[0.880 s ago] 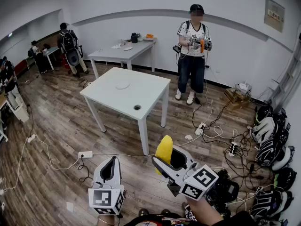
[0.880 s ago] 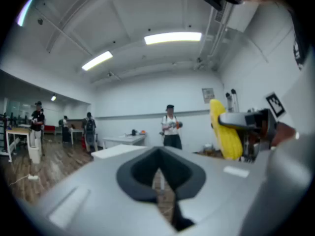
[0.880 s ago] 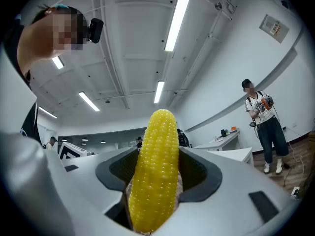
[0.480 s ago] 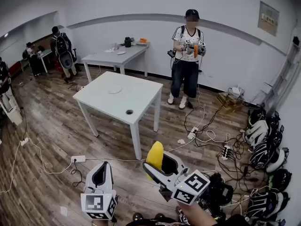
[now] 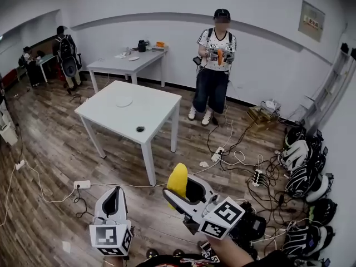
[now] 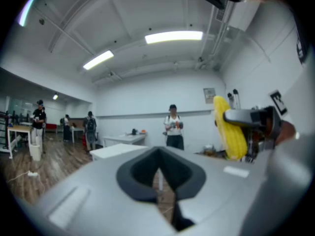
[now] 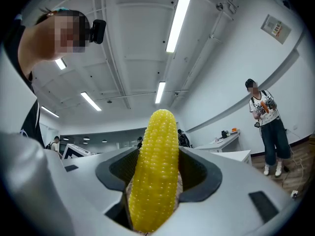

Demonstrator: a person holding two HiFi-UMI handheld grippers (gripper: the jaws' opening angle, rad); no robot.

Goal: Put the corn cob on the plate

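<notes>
The corn cob point(image 5: 178, 178) is showing bright yellow, its kernels running in neat rows; the right gripper point(image 5: 188, 192) and the left gripper point(image 5: 115, 193) are showing pale grey with black jaw linings, both carrying black-and-white square markers; the table point(image 5: 153, 111) and the plate point(image 5: 124, 102) are showing white; the floor point(image 5: 50, 149) is showing brown wood grain; the standing person point(image 5: 214, 54) is wearing a black cap, a white printed shirt and dark trousers.

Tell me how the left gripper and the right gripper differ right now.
The right gripper is clamped on the yellow corn cob; the left gripper is shut on nothing. In the head view the right gripper angles leftward, while the left gripper points straight ahead. Both are grey, two-jawed tools.
</notes>
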